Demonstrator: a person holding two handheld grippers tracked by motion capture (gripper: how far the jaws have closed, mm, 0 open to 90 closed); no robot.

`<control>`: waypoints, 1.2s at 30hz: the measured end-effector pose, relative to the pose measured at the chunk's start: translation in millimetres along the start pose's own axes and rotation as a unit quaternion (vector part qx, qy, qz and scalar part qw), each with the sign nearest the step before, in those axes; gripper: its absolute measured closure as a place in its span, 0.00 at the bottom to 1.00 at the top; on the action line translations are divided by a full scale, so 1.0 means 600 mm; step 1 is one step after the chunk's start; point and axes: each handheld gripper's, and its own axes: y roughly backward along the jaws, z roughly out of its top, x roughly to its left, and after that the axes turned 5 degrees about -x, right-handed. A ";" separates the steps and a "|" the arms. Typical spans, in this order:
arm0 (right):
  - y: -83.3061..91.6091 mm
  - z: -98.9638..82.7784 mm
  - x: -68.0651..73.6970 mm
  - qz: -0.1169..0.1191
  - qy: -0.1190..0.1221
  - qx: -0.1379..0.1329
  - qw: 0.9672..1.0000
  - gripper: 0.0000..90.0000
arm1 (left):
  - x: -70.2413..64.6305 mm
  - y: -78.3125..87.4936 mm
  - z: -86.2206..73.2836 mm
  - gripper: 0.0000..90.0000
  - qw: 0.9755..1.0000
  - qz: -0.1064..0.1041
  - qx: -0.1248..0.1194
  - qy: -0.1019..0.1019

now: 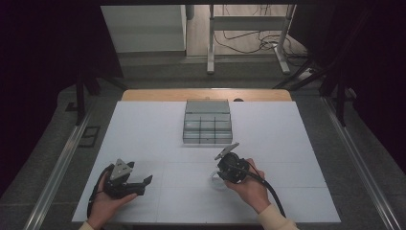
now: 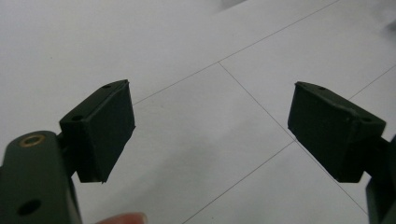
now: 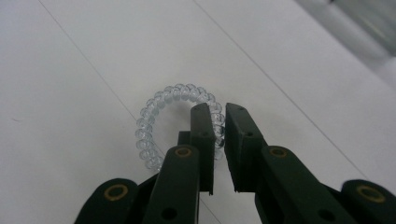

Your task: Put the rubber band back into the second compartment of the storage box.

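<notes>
A clear spiral hair tie (image 3: 152, 109) lies on the white table (image 1: 287, 158), a little right of centre near the front. My right gripper (image 3: 218, 108) points down at it, and its jaws are closed to a narrow gap with the ring's right side pinched between them. In the high view the right gripper (image 1: 221, 176) covers most of the hair tie (image 1: 215, 183). My left gripper (image 1: 145, 184) rests low at the front left, held in a hand. It is wide open in the left gripper view (image 2: 210, 100), with bare table between its fingers.
A grey organiser box (image 1: 208, 142) with several compartments stands at the middle back of the table. A wooden strip (image 1: 143, 94) runs along the far edge. Metal rails flank the table on both sides.
</notes>
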 end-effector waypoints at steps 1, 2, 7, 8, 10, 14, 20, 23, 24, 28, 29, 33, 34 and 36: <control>0.004 0.001 -0.001 0.000 0.000 -0.004 1.000 0.90 | 0.000 0.000 0.000 0.17 1.000 0.000 0.000 0.000; 0.008 0.002 -0.001 0.001 -0.001 -0.007 1.000 0.90 | 0.000 0.000 0.000 0.17 1.000 0.000 0.000 0.000; 0.030 0.007 -0.004 -0.002 -0.003 -0.024 1.000 0.90 | 0.000 -0.001 0.000 0.17 1.000 0.000 0.000 0.000; 0.034 0.008 -0.005 -0.002 -0.003 -0.028 1.000 0.90 | 0.000 -0.001 0.000 0.17 1.000 0.000 0.000 0.000; 0.042 0.010 -0.005 -0.002 -0.004 -0.033 0.999 0.90 | 0.000 -0.001 0.000 0.17 1.000 -0.001 0.000 0.000; 0.056 0.014 -0.006 -0.003 -0.003 -0.044 0.999 0.90 | 0.000 -0.001 0.000 0.17 1.000 0.000 0.000 -0.001; 0.084 0.020 -0.007 -0.003 -0.002 -0.066 0.998 0.90 | 0.000 -0.001 0.000 0.17 1.000 -0.001 0.000 -0.001; 0.100 0.022 -0.007 -0.005 -0.002 -0.077 0.997 0.90 | 0.000 -0.001 0.000 0.17 1.000 -0.001 0.000 -0.001; 0.106 0.023 -0.007 -0.006 -0.003 -0.080 0.997 0.90 | 0.000 -0.001 0.000 0.17 1.000 0.000 0.001 -0.002; 0.118 0.024 -0.007 -0.009 -0.004 -0.089 0.996 0.90 | 0.000 -0.001 0.000 0.17 1.000 0.000 0.001 -0.001; 0.119 0.024 -0.008 -0.010 -0.002 -0.089 0.996 0.90 | 0.000 -0.001 0.000 0.17 1.000 0.000 0.000 0.000; 0.120 0.025 -0.008 -0.010 -0.002 -0.090 0.996 0.90 | 0.000 -0.001 0.000 0.17 1.000 0.000 0.001 -0.001; 0.119 0.025 -0.008 -0.009 -0.002 -0.090 0.996 0.90 | 0.000 -0.001 0.000 0.17 1.000 0.000 0.001 -0.001; 0.118 0.025 -0.008 -0.010 -0.003 -0.090 0.996 0.90 | 0.000 -0.001 0.000 0.17 1.000 0.000 0.001 -0.001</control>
